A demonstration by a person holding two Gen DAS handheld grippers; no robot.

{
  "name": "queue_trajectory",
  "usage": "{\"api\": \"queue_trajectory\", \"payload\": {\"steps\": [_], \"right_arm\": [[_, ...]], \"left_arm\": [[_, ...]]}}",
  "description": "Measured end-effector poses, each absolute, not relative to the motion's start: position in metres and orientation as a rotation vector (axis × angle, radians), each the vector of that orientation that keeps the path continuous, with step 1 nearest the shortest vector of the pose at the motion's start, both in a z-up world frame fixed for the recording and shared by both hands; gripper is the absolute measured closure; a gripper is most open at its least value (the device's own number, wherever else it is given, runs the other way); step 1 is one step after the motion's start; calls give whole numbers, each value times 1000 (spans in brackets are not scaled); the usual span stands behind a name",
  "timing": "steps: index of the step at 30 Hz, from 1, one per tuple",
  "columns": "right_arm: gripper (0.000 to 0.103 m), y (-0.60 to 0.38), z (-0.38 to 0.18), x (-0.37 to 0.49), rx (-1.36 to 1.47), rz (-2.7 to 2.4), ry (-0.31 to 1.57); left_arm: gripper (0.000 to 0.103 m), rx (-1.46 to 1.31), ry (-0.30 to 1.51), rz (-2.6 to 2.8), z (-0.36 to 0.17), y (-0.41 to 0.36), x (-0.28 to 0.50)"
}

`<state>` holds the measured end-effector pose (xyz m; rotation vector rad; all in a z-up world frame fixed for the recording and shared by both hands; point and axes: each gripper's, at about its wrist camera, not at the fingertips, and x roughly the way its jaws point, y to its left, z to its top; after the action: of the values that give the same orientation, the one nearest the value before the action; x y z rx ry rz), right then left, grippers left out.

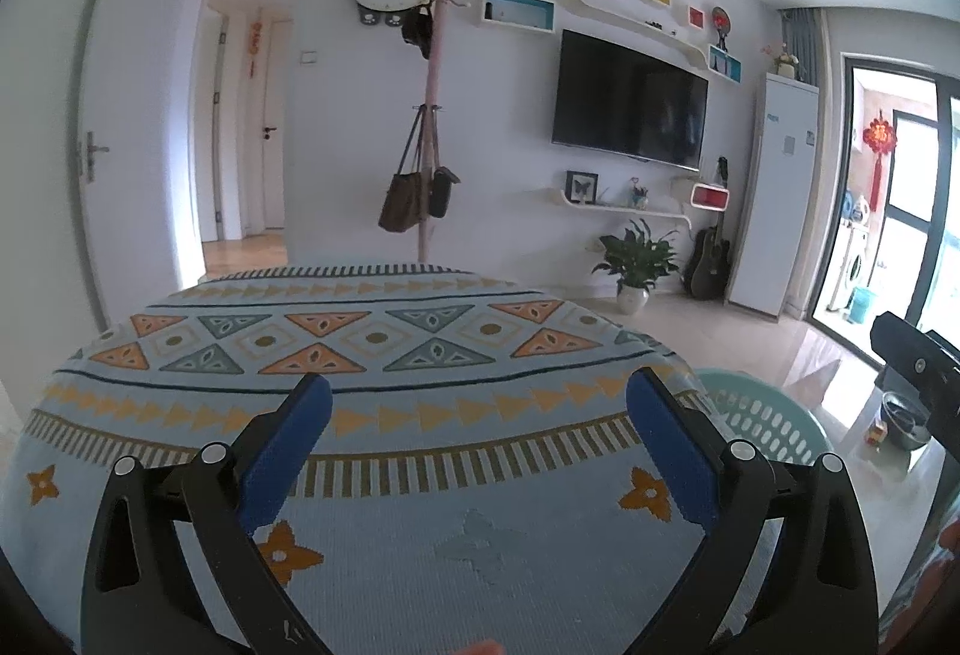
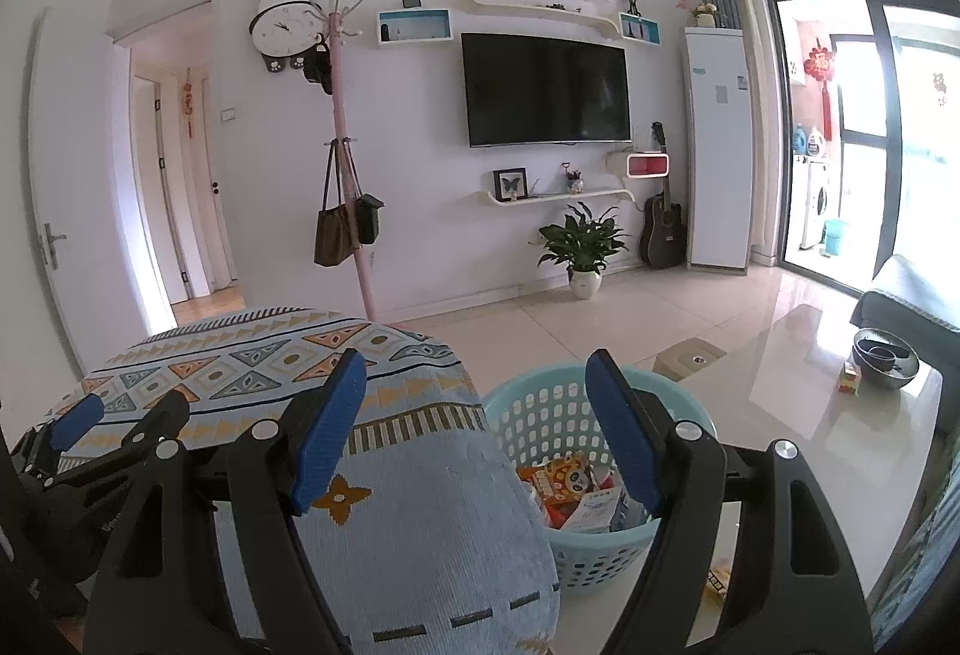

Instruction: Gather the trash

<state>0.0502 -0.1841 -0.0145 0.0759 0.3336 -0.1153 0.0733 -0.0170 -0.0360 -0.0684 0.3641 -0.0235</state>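
A light blue plastic basket (image 2: 540, 409) stands on the floor to the right of the table and holds trash: an orange snack packet (image 2: 561, 478) and a white carton (image 2: 594, 511). Its rim also shows in the left wrist view (image 1: 774, 409). My right gripper (image 2: 477, 391) is open and empty, above the table's right edge and the basket. My left gripper (image 1: 480, 400) is open and empty, over the patterned tablecloth (image 1: 372, 355). The left gripper also shows at the left of the right wrist view (image 2: 126, 415).
The table with the blue patterned cloth (image 2: 288, 355) fills the foreground. A glass coffee table (image 2: 828, 415) with a dark bowl (image 2: 885, 358) stands at the right. A coat rack (image 2: 345, 211), a potted plant (image 2: 585, 247) and a guitar (image 2: 663, 229) stand by the far wall.
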Motion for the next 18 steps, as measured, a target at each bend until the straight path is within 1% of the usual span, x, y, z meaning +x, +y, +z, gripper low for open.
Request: {"api": "queue_trajectory", "payload": {"steps": [18], "right_arm": [[31,-190,-20,55,81,-120,347]], "left_arm": [[8,-62,372,-21,-36,-21,72]]}}
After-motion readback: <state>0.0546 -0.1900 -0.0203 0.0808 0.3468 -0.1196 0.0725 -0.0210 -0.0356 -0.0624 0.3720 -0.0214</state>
